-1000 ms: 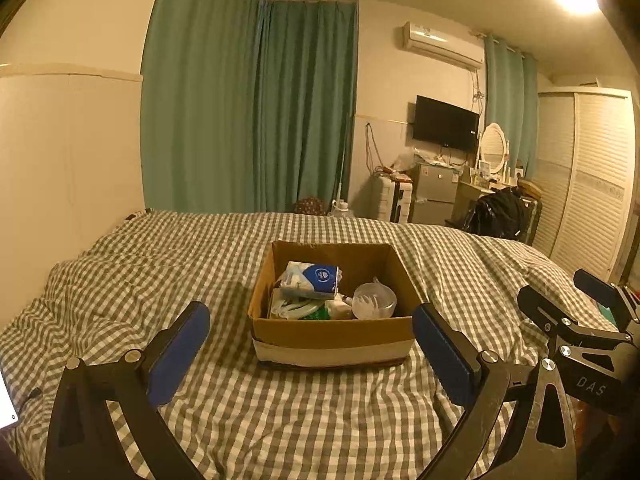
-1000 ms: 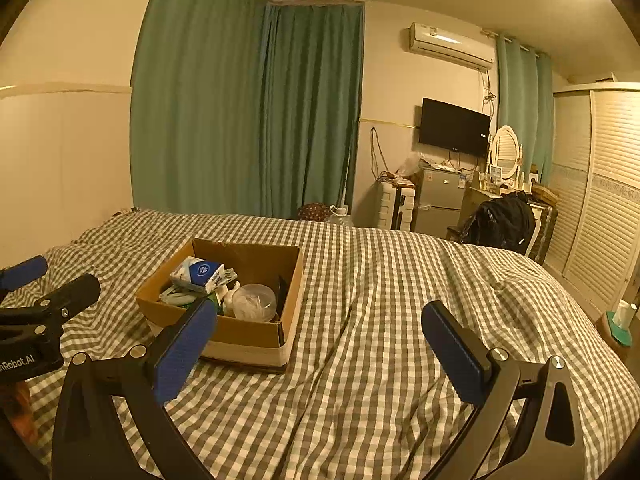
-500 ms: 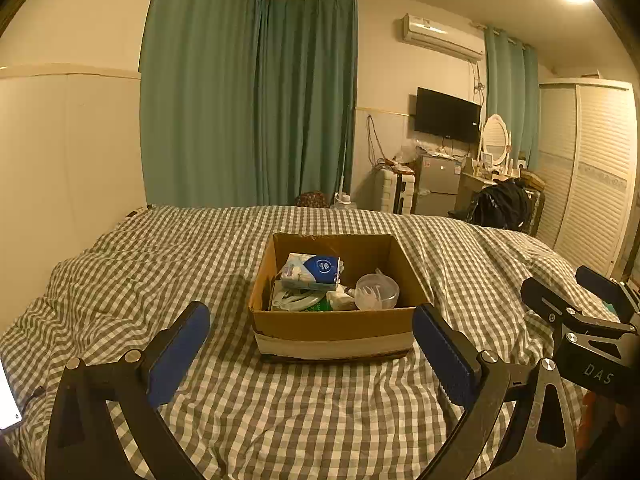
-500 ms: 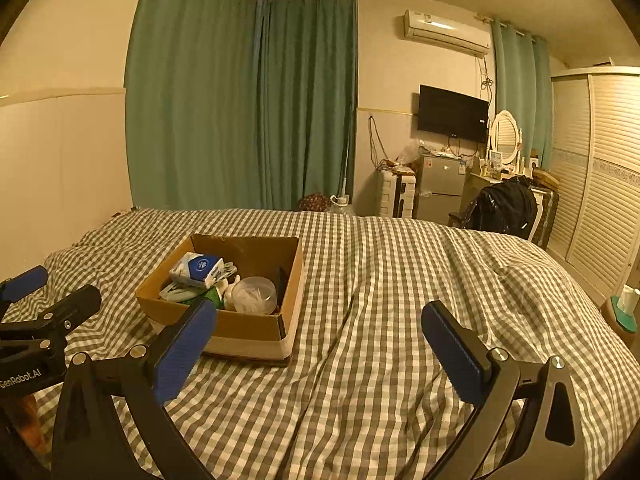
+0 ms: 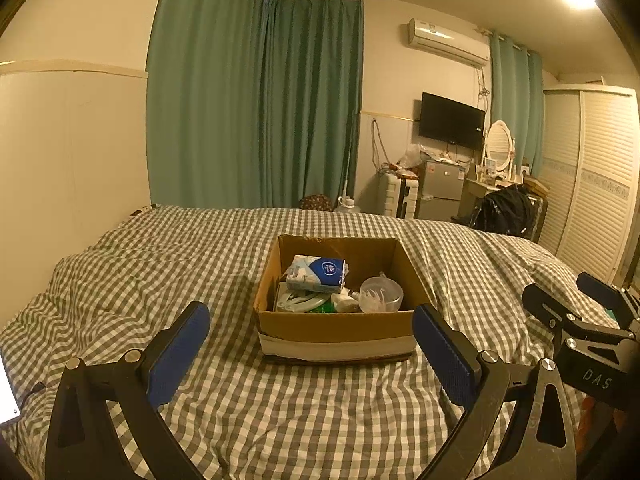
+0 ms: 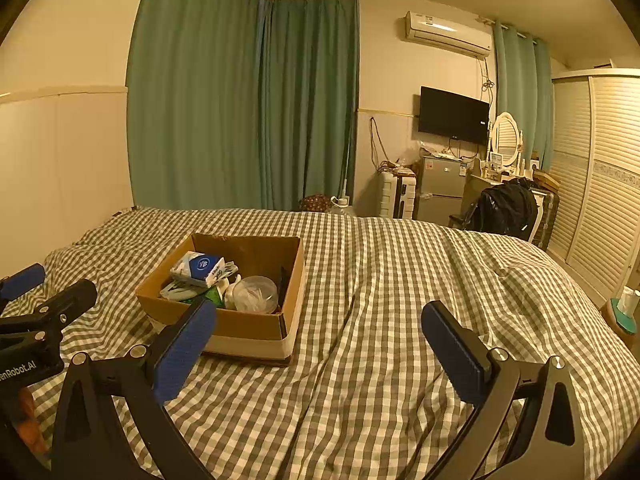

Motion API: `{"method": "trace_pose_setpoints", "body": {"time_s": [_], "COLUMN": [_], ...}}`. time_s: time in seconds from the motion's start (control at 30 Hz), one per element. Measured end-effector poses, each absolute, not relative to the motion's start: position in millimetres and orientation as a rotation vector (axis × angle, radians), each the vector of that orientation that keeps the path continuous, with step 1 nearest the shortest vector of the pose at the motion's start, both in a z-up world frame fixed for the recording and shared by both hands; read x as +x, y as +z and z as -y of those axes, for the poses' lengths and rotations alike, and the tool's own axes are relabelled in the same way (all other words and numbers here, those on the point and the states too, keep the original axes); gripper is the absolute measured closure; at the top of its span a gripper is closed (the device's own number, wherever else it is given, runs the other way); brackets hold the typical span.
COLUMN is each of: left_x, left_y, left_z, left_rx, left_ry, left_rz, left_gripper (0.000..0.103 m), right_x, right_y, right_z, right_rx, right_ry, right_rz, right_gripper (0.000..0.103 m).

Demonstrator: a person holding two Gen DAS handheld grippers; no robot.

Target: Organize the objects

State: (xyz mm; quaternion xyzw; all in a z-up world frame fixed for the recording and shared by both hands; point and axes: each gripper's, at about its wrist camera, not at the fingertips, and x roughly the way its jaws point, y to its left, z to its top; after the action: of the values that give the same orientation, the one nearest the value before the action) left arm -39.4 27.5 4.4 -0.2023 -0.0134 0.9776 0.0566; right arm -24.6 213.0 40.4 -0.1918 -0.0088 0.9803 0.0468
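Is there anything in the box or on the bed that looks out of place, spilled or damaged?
Nothing is spilled or broken. The cardboard box sits flat on the checked blanket, but its contents are a loose heap: a blue-and-white tissue pack lies tilted on top, beside a clear plastic cup. Both grippers are open and empty.

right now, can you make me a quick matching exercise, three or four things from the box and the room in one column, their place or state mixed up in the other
Things:
1. tissue pack
2. clear plastic cup
3. cardboard box
4. television

Places or states:
a. mounted on the far wall
b. resting on the checked bedcover
c. on top of the pile, left part of the box
d. low in the box, right part, near the front wall

Pairs: 1-c, 2-d, 3-b, 4-a
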Motion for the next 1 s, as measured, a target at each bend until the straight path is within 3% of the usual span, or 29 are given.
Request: {"method": "trace_pose_setpoints", "body": {"time_s": [1.0], "left_x": [-41.3], "left_y": [-2.5], "left_z": [-27.4], "left_rx": [-0.632], "left_ry": [2.960], "left_rz": [0.006], "left_gripper": [0.000], "right_x": [-30.1], "right_y": [34.9], "right_z": [-209.0], "right_rx": [-0.618], "right_ry": [2.982], "right_rz": [0.033], "right_gripper": [0.000]}}
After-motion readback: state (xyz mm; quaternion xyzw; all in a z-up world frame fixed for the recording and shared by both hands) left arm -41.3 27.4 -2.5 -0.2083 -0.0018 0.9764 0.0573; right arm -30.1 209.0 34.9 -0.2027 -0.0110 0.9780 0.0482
